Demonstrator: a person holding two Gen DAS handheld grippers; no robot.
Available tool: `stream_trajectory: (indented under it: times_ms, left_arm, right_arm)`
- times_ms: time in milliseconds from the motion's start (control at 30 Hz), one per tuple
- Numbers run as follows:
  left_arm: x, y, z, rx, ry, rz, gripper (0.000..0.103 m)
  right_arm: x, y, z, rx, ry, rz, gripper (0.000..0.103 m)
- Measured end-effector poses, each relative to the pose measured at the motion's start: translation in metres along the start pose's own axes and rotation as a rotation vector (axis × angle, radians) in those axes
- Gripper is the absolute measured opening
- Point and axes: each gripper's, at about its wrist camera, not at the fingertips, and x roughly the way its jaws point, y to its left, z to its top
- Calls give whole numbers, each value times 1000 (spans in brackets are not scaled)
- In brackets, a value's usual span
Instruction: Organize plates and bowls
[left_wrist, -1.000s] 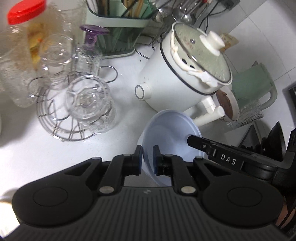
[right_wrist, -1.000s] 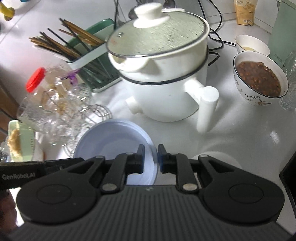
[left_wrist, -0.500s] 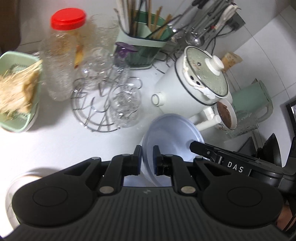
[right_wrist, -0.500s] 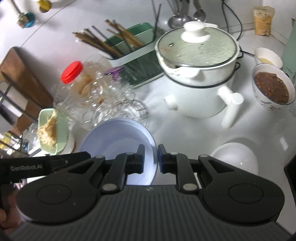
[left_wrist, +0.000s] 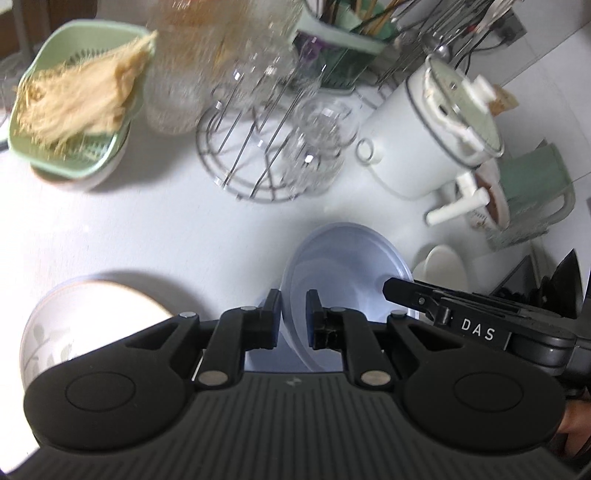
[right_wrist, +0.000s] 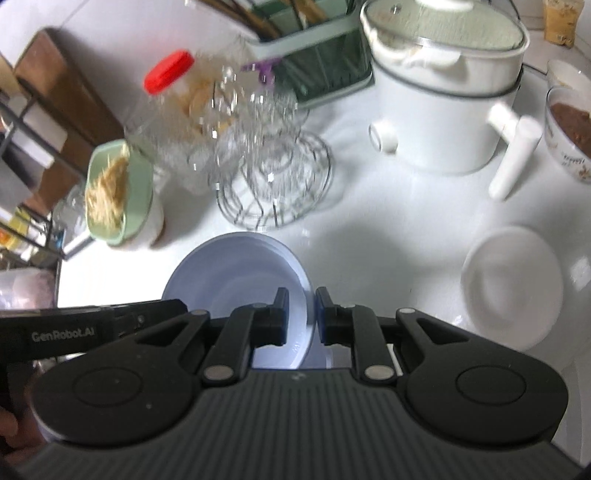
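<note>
The left gripper (left_wrist: 291, 317), a black two-finger tool with blue pads, fills the lower part of the left wrist view, angled steeply downward. Its jaws are nearly together, pinching the near rim of a pale blue round plastic bowl (left_wrist: 347, 266). The right gripper (right_wrist: 300, 317), of the same black build, sits at the bottom centre of the right wrist view, also tilted down, its jaws clamped on the opposite rim of that bowl. Each gripper's body reaches into the other's view from the lower edge. A bit of hand (right_wrist: 9, 428) shows at lower left.
</note>
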Motion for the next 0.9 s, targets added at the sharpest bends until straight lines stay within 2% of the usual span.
stream_trajectory:
  times_ms: [233, 367, 433, 467, 500, 567, 900]
  left_arm:
    - [12, 11, -16, -8, 40, 21, 15]
    - [18, 14, -18, -24, 62, 17, 15]
    - [19, 15, -20, -29, 62, 12, 23]
    - [18, 14, -21, -26, 58, 18, 30]
    - [15, 14, -22, -22, 50, 25, 33]
    - [9, 12, -25, -9, 22, 26, 33]
    - [-38, -1, -50, 99, -128, 29, 33]
  right_arm:
    - [20, -1, -24, 11, 58, 1, 18]
    - [24, -2, -31, 24, 52, -14, 20]
    - [22, -2, -33, 37, 44, -22, 20]
    - [19, -1, -33, 32, 34, -27, 20]
    - [16, -1, -34, 24, 23, -32, 21]
    - [10, 0, -36, 11, -2, -47, 26]
    - [-36, 8, -56, -10, -167, -58, 26]
